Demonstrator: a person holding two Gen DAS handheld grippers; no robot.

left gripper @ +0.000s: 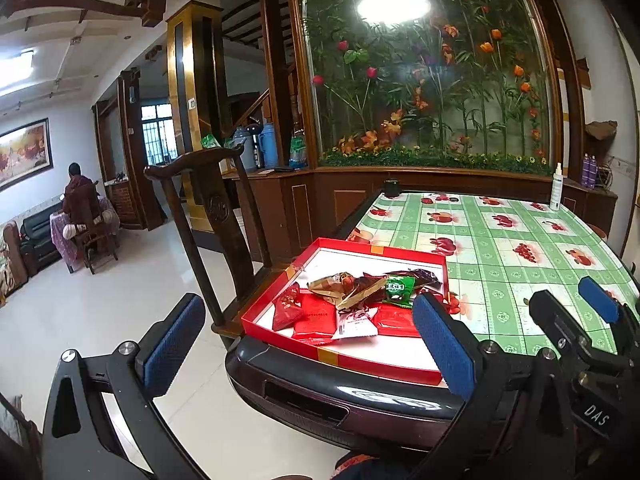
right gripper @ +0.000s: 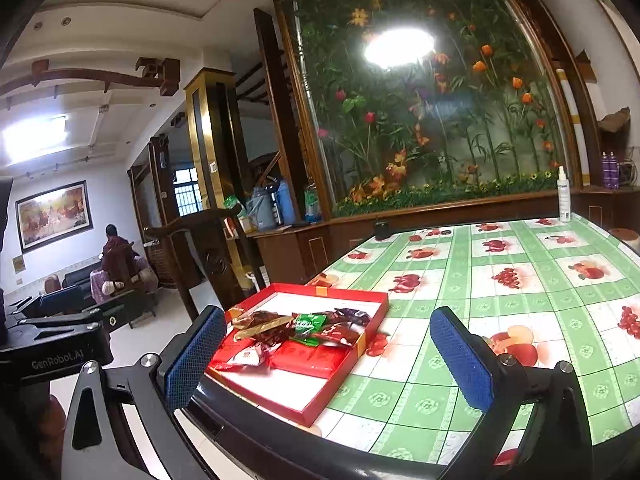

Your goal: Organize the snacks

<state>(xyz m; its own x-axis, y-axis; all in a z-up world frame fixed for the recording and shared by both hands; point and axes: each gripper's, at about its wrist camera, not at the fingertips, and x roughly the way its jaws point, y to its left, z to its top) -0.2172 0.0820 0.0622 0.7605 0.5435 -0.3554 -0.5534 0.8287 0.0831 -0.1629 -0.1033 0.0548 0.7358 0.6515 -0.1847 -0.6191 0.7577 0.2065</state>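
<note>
From the left wrist camera, the left gripper (left gripper: 308, 334) is spread wide with nothing between its blue-padded fingers (left gripper: 174, 344). It hangs off the near edge of the table (left gripper: 520, 248), which wears a green checked cloth printed with fruit. A shallow red box (left gripper: 360, 354) sits at the table's near left corner, and the snacks (left gripper: 352, 300) lie heaped in its near half: red packets below, a gold-brown wrapper and a green packet (left gripper: 398, 290) on top. The right gripper (left gripper: 560, 320) shows at the right edge of this view, above the cloth. A dark wooden chair (left gripper: 212, 208) stands just beside the corner, and a white spray bottle (left gripper: 557, 188) stands at the far edge

From the right wrist camera, the right gripper (right gripper: 326, 360) is likewise wide apart and grasps nothing, its pads (right gripper: 460, 360) poised over the near edge. The red box (right gripper: 332, 396) lies between the fingers and slightly beyond them, with the snacks (right gripper: 296, 336) piled inside. The left gripper (right gripper: 60, 320) appears at the left edge, off the table. A person (right gripper: 116, 256) sits far back in the room
</note>
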